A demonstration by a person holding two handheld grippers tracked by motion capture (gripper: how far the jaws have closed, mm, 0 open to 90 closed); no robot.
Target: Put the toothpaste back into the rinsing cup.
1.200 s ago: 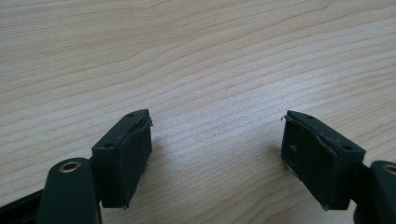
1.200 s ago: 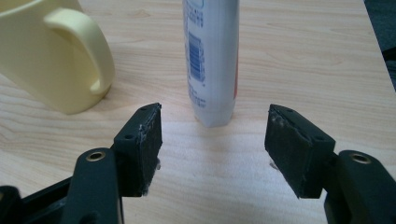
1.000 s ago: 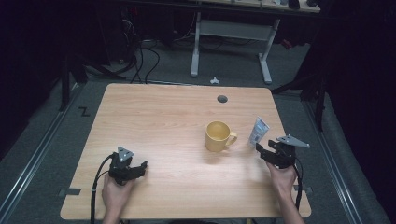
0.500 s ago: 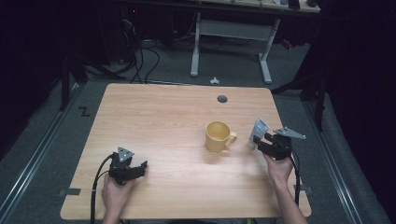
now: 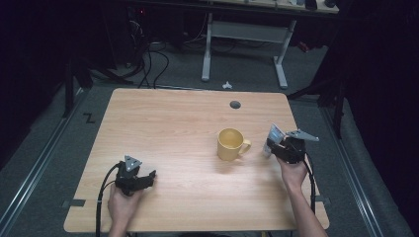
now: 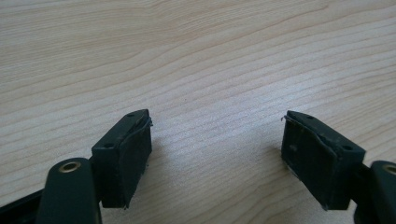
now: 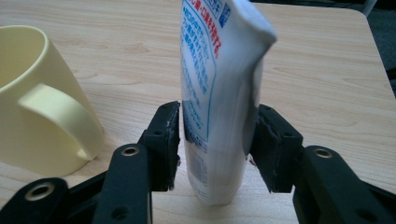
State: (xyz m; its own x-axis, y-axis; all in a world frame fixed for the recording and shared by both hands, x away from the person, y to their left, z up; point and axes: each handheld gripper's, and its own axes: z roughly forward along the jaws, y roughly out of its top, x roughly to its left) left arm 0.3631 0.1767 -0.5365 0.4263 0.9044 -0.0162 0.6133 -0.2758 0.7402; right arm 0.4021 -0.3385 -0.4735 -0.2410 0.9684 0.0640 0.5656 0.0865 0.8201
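Right gripper (image 7: 212, 154): jaws have just closed onto the upright white tube (image 7: 219, 93) between them, mug (image 7: 42, 112) beside; grasp secured, lift possible. Left gripper (image 6: 217, 154): jaws open, nothing between, over bench (image 6: 196, 56).

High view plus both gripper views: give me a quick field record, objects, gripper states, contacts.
table: light wood
mug: yellow mug, upright, handle toward the right gripper
tube: white tube with blue and red print, upright on the table, right of the mug
right gripper: jaws have just been closing, pads pressing both sides of the tube
left gripper: open, nothing between the jaws, low over bare wood
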